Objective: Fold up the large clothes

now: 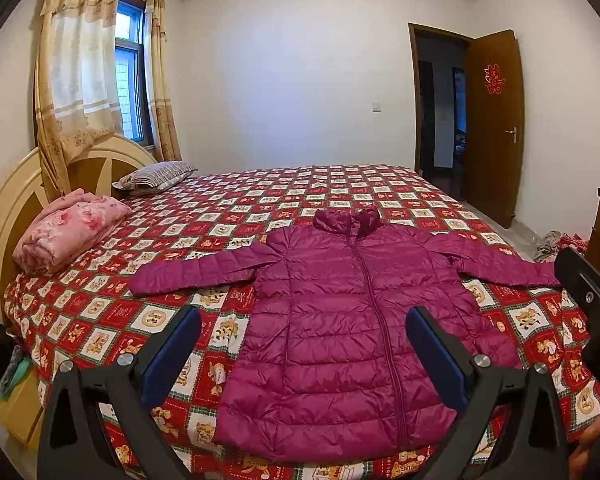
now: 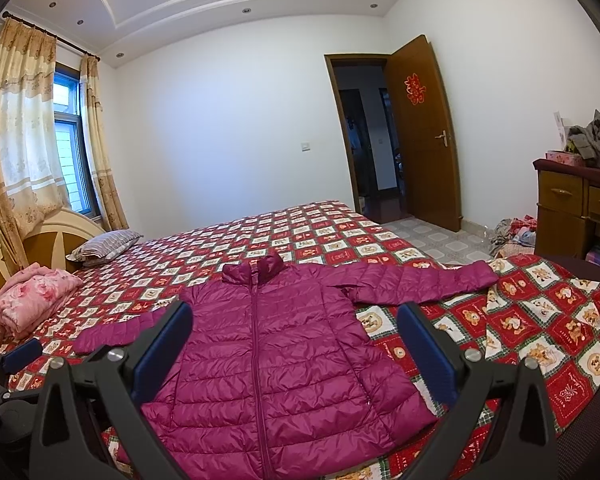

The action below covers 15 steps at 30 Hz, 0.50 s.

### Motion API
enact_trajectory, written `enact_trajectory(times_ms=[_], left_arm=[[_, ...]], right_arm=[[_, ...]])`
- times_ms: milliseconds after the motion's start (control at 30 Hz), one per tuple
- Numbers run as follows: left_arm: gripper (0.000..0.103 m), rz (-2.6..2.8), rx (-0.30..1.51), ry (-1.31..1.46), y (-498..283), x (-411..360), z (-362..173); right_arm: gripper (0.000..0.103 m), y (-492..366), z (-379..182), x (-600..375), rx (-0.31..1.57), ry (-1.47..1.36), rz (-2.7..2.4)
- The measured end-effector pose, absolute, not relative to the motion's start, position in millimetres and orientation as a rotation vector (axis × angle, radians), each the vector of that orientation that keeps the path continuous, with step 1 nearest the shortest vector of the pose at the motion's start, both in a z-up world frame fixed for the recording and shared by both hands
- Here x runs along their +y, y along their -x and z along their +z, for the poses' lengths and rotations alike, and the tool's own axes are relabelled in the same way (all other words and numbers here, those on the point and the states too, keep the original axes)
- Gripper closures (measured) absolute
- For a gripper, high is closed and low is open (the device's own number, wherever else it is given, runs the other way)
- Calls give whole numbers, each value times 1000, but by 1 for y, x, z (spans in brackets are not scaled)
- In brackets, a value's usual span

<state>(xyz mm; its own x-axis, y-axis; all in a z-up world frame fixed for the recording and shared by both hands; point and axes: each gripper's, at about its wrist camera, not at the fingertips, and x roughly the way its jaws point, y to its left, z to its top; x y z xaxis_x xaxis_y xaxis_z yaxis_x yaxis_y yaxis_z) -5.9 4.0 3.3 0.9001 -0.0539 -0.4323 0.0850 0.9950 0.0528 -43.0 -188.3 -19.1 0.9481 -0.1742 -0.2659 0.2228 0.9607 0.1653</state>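
I see the magenta puffer jacket (image 1: 352, 328) zipped, front up, flat along the bed's (image 1: 260, 200) near edge, sleeves spread. My left gripper (image 1: 303, 340) and right gripper (image 2: 294, 336) hover above it, fingers spread, grasping nothing. Only my right view shows the dresser (image 2: 576, 208). The door (image 2: 420, 128) carries a red emblem. The bed's far half is bare quilt.

Magenta quilted puffer jacket (image 1: 340, 320) flat on bed, zipped, sleeves spread.

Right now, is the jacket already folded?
No, the jacket lies flat and zipped on the bed with both sleeves spread out to the sides.
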Motion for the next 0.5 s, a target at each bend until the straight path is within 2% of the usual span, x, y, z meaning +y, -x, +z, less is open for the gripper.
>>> enact_trajectory(times_ms=[500], left_arm=[[1, -71, 443, -72, 8, 3, 5]], right_arm=[[0, 43, -19, -189, 253, -197, -202]])
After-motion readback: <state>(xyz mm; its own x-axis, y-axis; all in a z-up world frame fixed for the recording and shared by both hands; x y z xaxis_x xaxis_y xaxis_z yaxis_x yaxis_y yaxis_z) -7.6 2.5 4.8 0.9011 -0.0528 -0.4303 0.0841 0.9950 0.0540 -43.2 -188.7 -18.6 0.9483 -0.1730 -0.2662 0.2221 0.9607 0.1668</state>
